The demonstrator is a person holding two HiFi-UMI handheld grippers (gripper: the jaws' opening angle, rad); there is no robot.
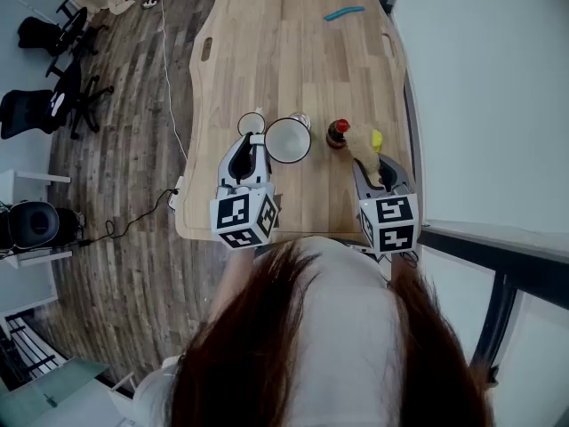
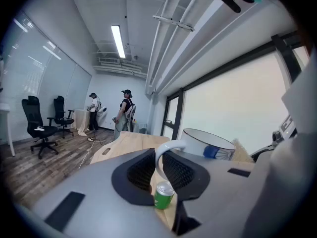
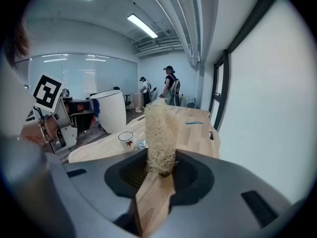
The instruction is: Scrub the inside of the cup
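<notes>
Holding the white mug (image 1: 287,140) by its handle in my left tongs (image 2: 158,162), over the counter (image 1: 293,43). Right tongs (image 3: 159,166) are clamped on a loofah scrubber (image 3: 161,128) just right of the mug. I'd tilt the mouth toward it first.

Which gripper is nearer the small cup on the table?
Left. The left gripper is just behind the small cup; the right gripper is far off to its right.
</notes>
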